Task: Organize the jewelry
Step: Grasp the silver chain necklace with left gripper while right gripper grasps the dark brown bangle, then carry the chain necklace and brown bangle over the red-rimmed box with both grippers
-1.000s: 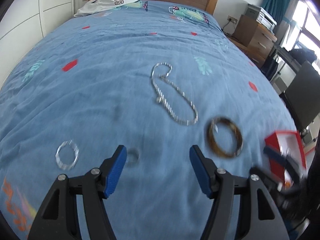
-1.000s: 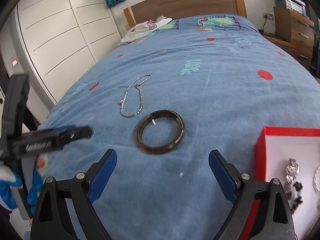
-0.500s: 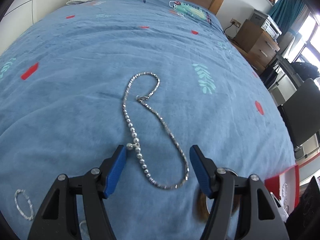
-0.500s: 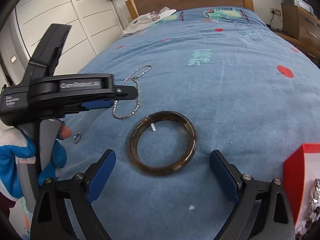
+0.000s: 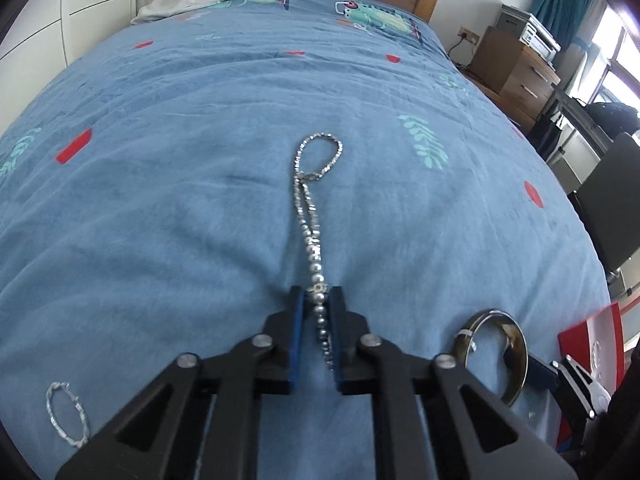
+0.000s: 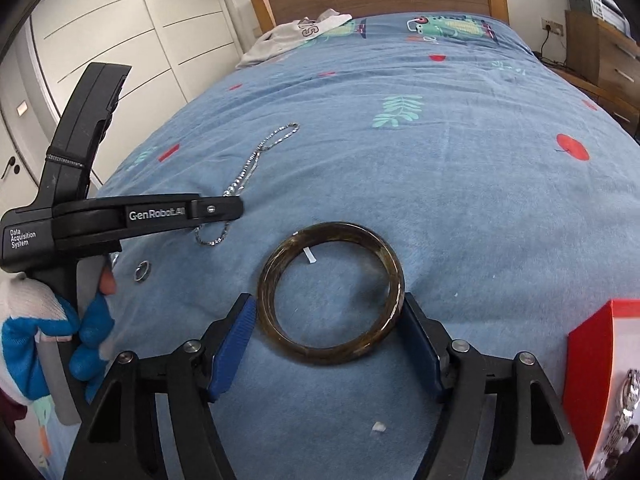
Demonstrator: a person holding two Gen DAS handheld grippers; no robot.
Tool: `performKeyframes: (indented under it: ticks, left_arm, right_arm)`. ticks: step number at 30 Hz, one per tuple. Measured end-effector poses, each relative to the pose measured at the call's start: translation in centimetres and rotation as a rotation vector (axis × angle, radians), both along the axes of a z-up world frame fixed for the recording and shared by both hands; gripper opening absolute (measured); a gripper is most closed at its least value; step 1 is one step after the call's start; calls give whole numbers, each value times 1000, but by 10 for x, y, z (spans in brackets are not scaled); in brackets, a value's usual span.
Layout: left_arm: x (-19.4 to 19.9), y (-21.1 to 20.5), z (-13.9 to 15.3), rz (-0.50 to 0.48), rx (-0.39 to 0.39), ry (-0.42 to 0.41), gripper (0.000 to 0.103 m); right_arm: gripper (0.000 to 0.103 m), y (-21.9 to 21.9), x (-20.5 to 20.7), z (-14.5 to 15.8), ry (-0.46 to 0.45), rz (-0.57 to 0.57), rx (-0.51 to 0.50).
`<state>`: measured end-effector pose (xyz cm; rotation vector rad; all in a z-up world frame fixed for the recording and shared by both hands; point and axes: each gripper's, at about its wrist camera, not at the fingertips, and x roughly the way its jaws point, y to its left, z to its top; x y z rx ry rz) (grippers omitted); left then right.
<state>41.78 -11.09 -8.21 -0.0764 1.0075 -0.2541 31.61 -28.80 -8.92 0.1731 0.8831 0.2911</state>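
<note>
Beaded silver necklace [image 5: 314, 216] is lying stretched out on the blue bedspread [image 5: 160, 220], roughly mid-bed, with its far end curled into a small loop. The left gripper [image 5: 318, 300] has its blue pads clamped on the near end of the chain. The jaws have just been closing and they're basically shut now, with a few beads pinched between them and a short tail of chain trailing back under the fingers. From the right wrist view you can see that same gripper from the side, held by a hand in a white and blue glove [image 6: 36, 332], nose down on the chain.

The right gripper [image 6: 326, 316] is straddling the brown bangle [image 6: 330, 292], which lies flat on the bedspread. Its jaws have also just been closing. The right pad looks like it's up against the bangle's outer edge, the left pad sits just beside the rim, and I can't tell whether it's actually touching yet, so no firm grip that I can see.

Other bits: a small silver ring [image 6: 142, 270] sits on the cover near the gloved hand, a thin silver bracelet [image 5: 66, 416] lies off to the left, and the red jewelry box [image 6: 596, 376] is at the right edge with some pieces inside.
</note>
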Motion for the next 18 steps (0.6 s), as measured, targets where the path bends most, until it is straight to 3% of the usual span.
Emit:
performKeyframes:
  ticks: [18]
  left_arm:
    - [-97, 1, 59, -66, -53, -85, 7]
  right_arm:
    - [70, 0, -96, 31, -29, -7, 145]
